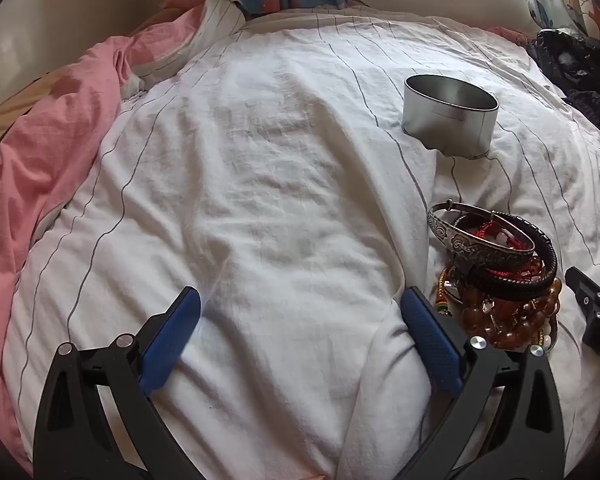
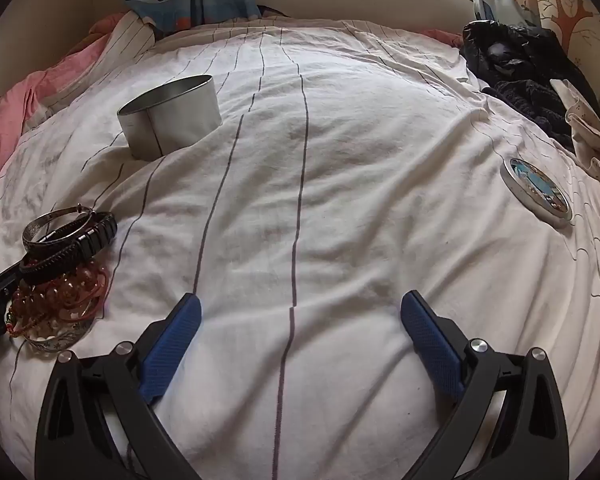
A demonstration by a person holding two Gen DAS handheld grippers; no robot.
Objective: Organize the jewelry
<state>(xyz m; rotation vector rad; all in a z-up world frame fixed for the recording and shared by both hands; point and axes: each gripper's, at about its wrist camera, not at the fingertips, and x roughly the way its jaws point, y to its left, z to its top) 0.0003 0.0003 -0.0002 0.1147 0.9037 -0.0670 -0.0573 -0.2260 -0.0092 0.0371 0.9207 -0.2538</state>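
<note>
A heap of bracelets [image 1: 500,276] lies on the bed [image 1: 260,200] between both hand-held grippers, the open tin [image 1: 450,114] farther off to receive them, its lid [image 2: 538,192] aside at right, while the left hand-held gripper [image 1: 300,312] and right hand-held gripper [image 2: 300,314] hover wide and empty.

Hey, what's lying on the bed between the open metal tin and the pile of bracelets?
Nothing but bare striped sheet. In the left wrist view, the tin and the bracelet pile are separated only by wrinkled bedding; the right wrist view shows the same.
</note>
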